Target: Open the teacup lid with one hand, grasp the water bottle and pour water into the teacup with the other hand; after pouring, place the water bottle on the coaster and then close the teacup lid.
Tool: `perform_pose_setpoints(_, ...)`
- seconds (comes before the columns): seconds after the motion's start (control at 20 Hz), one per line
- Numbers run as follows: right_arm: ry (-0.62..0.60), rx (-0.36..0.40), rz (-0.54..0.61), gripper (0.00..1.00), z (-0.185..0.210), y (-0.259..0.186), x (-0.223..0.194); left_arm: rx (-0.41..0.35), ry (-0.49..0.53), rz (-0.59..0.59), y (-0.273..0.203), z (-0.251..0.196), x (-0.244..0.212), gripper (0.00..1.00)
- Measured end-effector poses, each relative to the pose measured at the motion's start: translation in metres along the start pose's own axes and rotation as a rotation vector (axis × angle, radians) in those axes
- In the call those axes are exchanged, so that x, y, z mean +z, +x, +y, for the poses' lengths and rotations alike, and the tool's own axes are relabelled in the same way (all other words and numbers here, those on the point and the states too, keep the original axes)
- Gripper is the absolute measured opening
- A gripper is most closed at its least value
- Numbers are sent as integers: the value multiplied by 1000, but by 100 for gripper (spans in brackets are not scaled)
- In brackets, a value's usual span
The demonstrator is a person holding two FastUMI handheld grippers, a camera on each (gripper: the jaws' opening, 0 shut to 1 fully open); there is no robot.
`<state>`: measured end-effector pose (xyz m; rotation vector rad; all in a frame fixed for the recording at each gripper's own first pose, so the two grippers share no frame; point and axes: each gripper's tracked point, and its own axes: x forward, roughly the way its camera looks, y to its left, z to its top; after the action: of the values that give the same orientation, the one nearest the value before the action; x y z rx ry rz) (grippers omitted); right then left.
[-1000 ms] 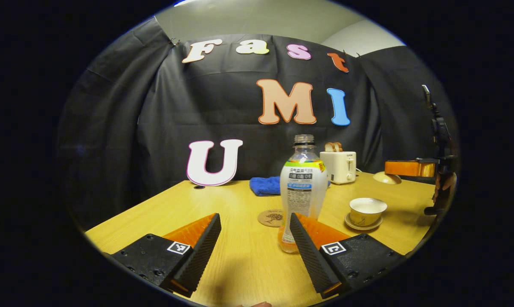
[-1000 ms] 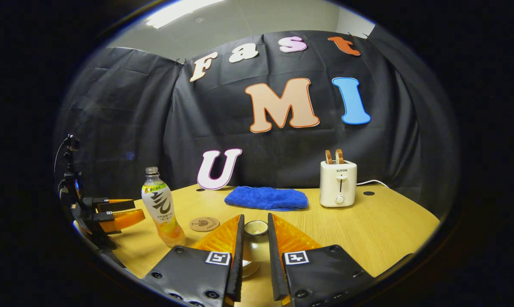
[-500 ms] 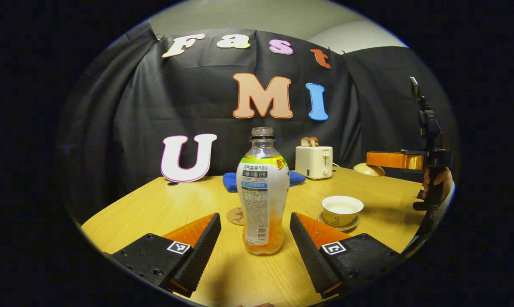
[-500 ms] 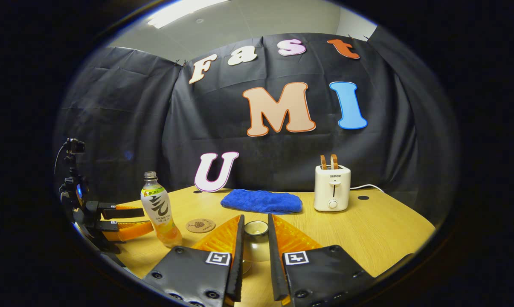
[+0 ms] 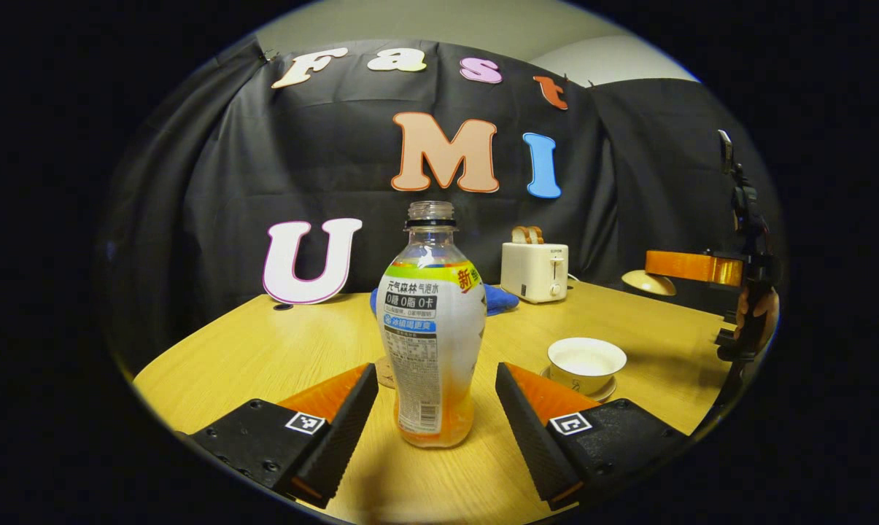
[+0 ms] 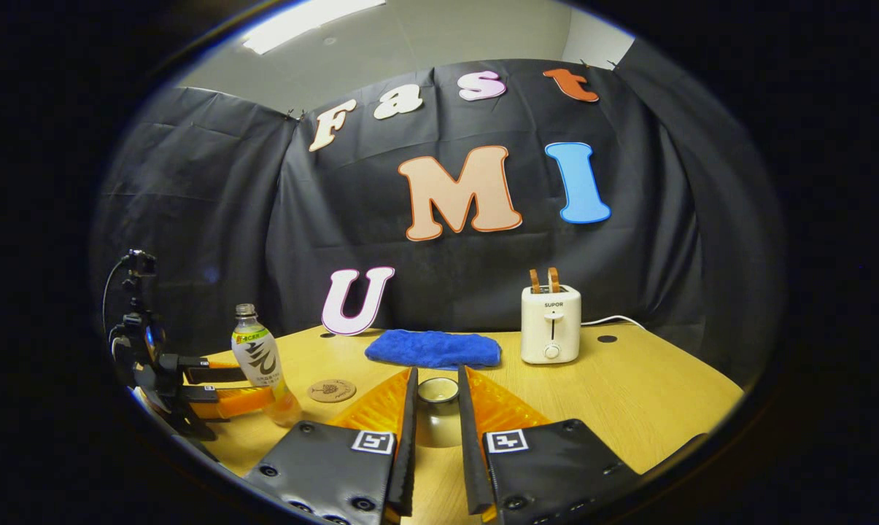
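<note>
1. Left hand-held gripper (image 5: 436,408): fingers spread wide either side of the uncapped clear plastic water bottle with orange liquid (image 5: 432,328), touching neither wall; bottle upright on the pale wooden table (image 5: 264,357).
2. Right hand-held gripper (image 6: 435,437): clamped on the knob of the cream ceramic teacup lid (image 6: 438,415), lid held aloft and well clear of the table.
3. Lidless cream teacup on its saucer (image 5: 586,362): at 3 o'clock of the bottle, near; round cork coaster (image 6: 332,390) just behind the bottle, partly covered by it in the left gripper view.
4. Risk, grasp: off-centre closing likely to nudge or topple the open bottle; spill probable, no cap fitted.
5. Risk, squeeze: thin plastic wall liable to buckle under hard pressure, forcing liquid out of the neck.
6. Risk, lid: narrow hold on the knob; slip possible if tilted.
7. Hard to make out: liquid level behind the label; contents of the teacup; lid's lower rim, hidden between the fingers.
</note>
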<state>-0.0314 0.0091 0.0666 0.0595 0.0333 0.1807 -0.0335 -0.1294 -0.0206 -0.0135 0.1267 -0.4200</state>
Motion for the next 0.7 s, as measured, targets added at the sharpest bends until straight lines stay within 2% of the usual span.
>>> perform_pose_setpoints(0.15, 3, -7, -7, 31, -5, -3, 3, 25, -10, 3, 5, 4, 1, 90)
perform_pose_setpoints(0.3, 9, -12, -10, 32, -8, -4, 5, 26, -8, 11, 9, 4, -1, 77)
perform_pose_setpoints(0.55, 11, -16, -20, 32, -12, -7, 10, 34, 5, 7, 13, 3, 1, 73)
perform_pose_setpoints(0.6, 11, -17, -23, 32, -12, -8, 12, 35, 4, 8, 13, 2, 0, 66)
perform_pose_setpoints(0.7, 15, -16, -27, 32, -13, -10, 14, 28, 8, 9, 12, 2, 0, 63)
